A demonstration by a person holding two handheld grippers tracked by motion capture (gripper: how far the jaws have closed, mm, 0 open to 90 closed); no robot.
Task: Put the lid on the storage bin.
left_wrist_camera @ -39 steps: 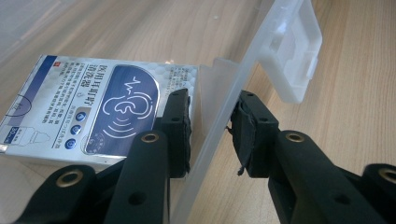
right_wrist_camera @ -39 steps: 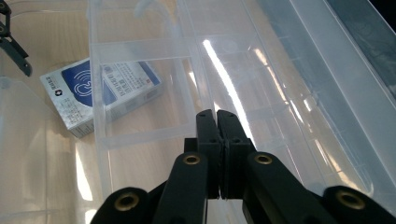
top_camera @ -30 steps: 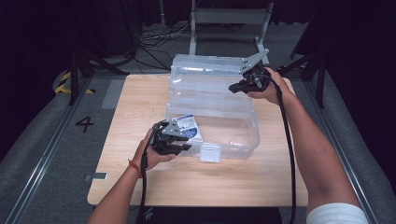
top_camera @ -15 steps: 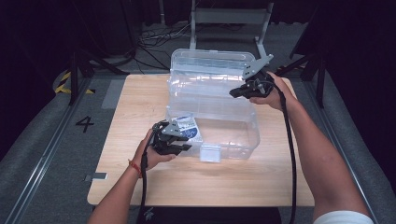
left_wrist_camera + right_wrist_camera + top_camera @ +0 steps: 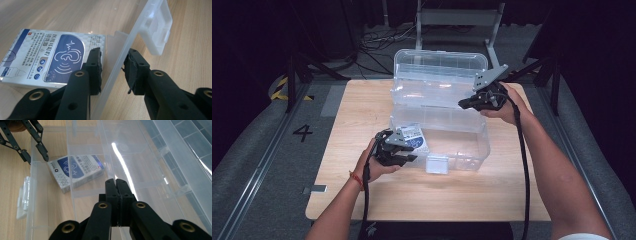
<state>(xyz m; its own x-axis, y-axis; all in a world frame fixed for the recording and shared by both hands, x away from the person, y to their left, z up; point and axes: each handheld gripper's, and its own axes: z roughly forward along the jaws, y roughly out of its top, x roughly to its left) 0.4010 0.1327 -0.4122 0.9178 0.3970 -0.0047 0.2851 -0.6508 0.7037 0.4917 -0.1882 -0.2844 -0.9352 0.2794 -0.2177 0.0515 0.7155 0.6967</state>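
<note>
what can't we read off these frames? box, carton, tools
- Left tool: jaws straddle the clear box wall; left gripper view leaves pad contact unclear.
- Carton: small print too fine; near corner hidden by a jaw.
- Right tool: jaws together; right gripper view doesn't settle whether it touches the box.

Small print on the medicine box (image 5: 47, 58) stays too fine to read; its near end sits behind the left gripper's (image 5: 112, 72) inner finger (image 5: 93, 72), and the picture edge cuts its left corner.
</note>
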